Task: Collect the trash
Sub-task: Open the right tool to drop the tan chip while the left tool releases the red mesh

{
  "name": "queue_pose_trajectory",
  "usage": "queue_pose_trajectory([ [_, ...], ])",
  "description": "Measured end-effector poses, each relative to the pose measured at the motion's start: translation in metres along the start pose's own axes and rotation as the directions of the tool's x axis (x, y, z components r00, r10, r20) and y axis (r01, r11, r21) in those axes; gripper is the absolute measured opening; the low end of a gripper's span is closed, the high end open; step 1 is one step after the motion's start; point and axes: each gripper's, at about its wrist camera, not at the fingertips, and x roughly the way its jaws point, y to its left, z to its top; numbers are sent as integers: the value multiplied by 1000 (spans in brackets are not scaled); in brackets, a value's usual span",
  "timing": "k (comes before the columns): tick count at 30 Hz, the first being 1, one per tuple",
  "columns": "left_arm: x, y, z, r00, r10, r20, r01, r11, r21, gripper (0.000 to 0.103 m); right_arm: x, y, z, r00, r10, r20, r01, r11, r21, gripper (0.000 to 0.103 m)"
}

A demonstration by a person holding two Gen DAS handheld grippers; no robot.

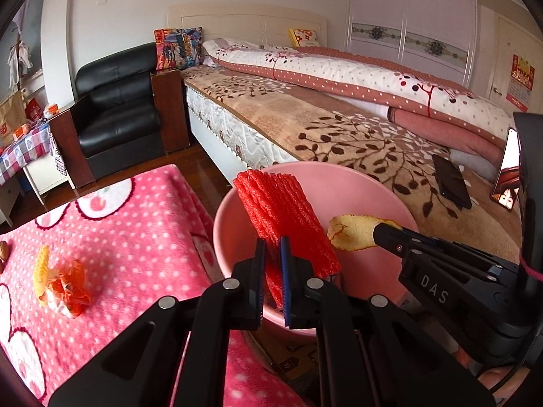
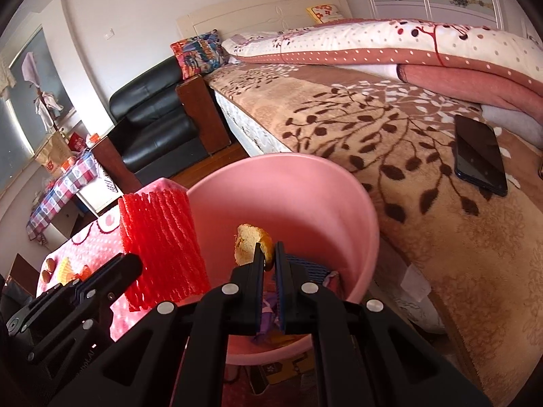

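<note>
Both pieces of trash hung over the pink bin (image 1: 356, 183): the left gripper (image 1: 272, 247) clamped the red foam net (image 1: 281, 210), the right gripper (image 2: 268, 254) pinched the fruit peel (image 2: 253, 240). Releasing both looked next; more peel scraps (image 1: 61, 285) lay on the tabletop (image 1: 142, 224), far left.

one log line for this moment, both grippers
left gripper: shut on red foam net | right gripper: shut on peel | both over pink bin | orange scraps on blanket
</note>
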Motion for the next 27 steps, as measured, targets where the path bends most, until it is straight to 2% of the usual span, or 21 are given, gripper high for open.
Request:
queue_pose_trajectory([
  [12, 19, -11, 0, 999, 41, -32, -40, 999, 23, 8, 14, -8, -4, 999, -5, -44, 5, 1000, 9, 7],
  [16, 18, -10, 2, 999, 42, -30, -42, 999, 19, 9, 15, -10, -4, 999, 1, -55, 0, 1000, 15, 17],
  [20, 18, -10, 2, 999, 30, -40, -29, 999, 21, 10, 12, -8, -5, 999, 6, -51, -6, 1000, 5, 23],
  [23, 17, -10, 2, 999, 15, -46, -14, 1000, 16, 20, 10, -6, -5, 999, 8, -49, -7, 1000, 0, 23],
  [27, 10, -11, 3, 999, -4, -38, 5, 1000, 12, 25, 4, -3, -6, 999, 8, -45, -8, 1000, -5, 25],
])
